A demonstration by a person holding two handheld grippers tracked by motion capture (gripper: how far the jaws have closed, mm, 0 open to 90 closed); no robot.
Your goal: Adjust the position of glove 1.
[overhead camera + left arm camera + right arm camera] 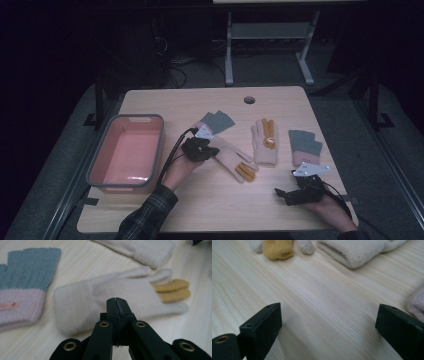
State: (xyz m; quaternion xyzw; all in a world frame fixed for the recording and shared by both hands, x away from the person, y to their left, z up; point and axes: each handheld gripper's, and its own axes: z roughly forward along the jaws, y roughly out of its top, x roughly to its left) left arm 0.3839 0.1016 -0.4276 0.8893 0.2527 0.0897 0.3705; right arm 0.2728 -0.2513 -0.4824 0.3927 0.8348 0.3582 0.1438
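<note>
Two cream gloves with yellow fingers and two grey-and-pink fingerless gloves lie on the wooden table. My left gripper (212, 151) is shut just above the cuff end of the left cream glove (232, 159). In the left gripper view its jaws (117, 302) meet tip to tip, with no fabric visible between them and that glove (100, 295) lying flat beyond. A grey-and-pink glove (217, 121) lies just behind it. My right gripper (280, 192) rests open near the front right, its jaws (329, 317) wide over bare wood.
A pink basin with a grey rim (137, 117) stands empty at the table's left. The second cream glove (264, 142) and second grey-and-pink glove (305, 146) lie mid-right. A cable hole (249, 99) sits near the far edge.
</note>
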